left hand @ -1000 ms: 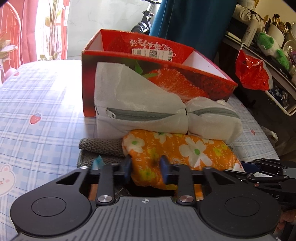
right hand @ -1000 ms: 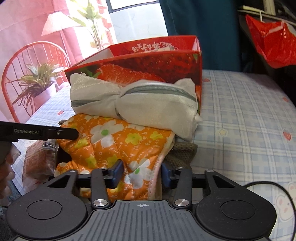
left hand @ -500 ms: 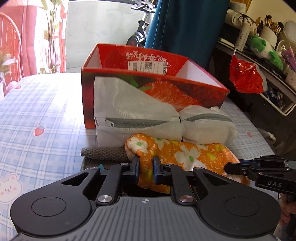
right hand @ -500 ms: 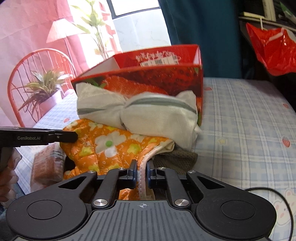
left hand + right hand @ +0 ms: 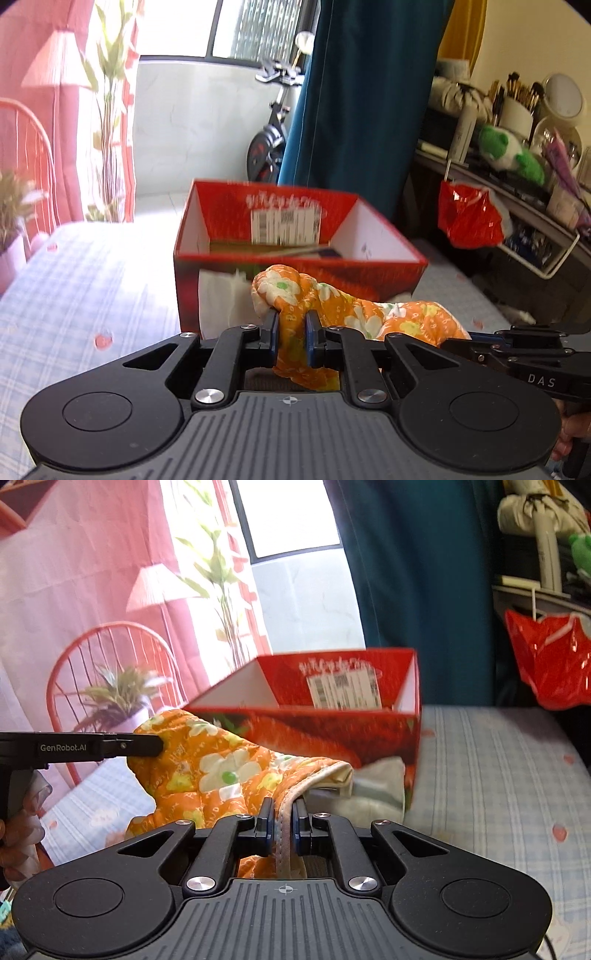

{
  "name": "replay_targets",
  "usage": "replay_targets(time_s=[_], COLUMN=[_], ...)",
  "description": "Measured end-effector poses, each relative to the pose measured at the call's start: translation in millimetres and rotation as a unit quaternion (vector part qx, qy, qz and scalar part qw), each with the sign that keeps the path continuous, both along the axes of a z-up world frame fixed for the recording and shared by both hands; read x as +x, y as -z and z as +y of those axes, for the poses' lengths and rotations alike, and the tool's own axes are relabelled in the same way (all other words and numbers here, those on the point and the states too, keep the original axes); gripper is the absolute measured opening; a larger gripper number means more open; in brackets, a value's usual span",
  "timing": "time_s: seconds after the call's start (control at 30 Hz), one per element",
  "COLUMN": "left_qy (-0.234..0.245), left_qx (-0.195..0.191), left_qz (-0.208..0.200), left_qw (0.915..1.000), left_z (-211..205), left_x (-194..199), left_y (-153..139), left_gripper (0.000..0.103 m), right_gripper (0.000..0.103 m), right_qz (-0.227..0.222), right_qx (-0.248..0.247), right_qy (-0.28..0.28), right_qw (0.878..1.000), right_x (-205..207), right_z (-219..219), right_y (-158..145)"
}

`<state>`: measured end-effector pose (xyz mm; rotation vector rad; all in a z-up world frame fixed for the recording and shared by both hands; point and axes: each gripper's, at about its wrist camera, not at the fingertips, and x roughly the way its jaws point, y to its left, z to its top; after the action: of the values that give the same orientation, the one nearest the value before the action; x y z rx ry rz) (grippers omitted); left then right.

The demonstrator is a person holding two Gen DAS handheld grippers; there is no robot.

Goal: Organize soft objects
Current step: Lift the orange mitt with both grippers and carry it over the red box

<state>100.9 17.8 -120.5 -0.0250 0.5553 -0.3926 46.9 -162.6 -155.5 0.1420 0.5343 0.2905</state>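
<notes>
An orange floral quilted cloth (image 5: 354,310) hangs lifted between both grippers, in front of an open red strawberry-print box (image 5: 295,236). My left gripper (image 5: 291,325) is shut on a bunched end of the cloth. My right gripper (image 5: 283,814) is shut on the cloth's (image 5: 218,768) cream-piped edge. In the right wrist view the left gripper's arm (image 5: 81,746) reaches in from the left. A white zipped pouch (image 5: 221,295) lies below the cloth against the box front, mostly hidden. The box (image 5: 332,709) holds flat items at its bottom.
A blue-checked tablecloth (image 5: 498,775) covers the table. A red plastic bag (image 5: 469,214) hangs from a cluttered shelf on the right. A teal curtain (image 5: 354,103) hangs behind the box. A red wire chair with a potted plant (image 5: 118,698) stands at the left.
Both grippers closed on the orange cloth and rose, lifting it off the grey knit item and the white pouch. The box interior has come into view.
</notes>
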Motion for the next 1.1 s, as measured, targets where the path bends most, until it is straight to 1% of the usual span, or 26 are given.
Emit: replay_targets(time_s=[0.37, 0.7, 0.9, 1.1], left_qy=[-0.004, -0.001, -0.001, -0.004], left_qx=[-0.008, -0.012, -0.008, -0.005], left_qz=[-0.016, -0.039, -0.045, -0.04], left_qw=[0.9998, 0.9992, 0.999, 0.9992], left_z=[-0.6, -7.4, -11.8, -17.5], left_x=[18.9, 43.1, 62.7, 86.7], left_y=[-19.8, -36.9, -41.4, -41.1], left_gripper=[0.015, 0.015, 0.015, 0.015], right_gripper=[0.009, 0.009, 0.009, 0.009], right_qz=[-0.033, -0.049, -0.053, -0.051], right_qx=[-0.014, -0.031, -0.039, -0.044], right_qy=[-0.01, -0.018, -0.023, -0.024], right_qw=[0.999, 0.998, 0.998, 0.997], right_x=[18.3, 45.6, 67.8, 92.1], right_z=[1.8, -1.6, -2.4, -4.7], right_y=[-35.3, -59.9, -69.1, -70.1])
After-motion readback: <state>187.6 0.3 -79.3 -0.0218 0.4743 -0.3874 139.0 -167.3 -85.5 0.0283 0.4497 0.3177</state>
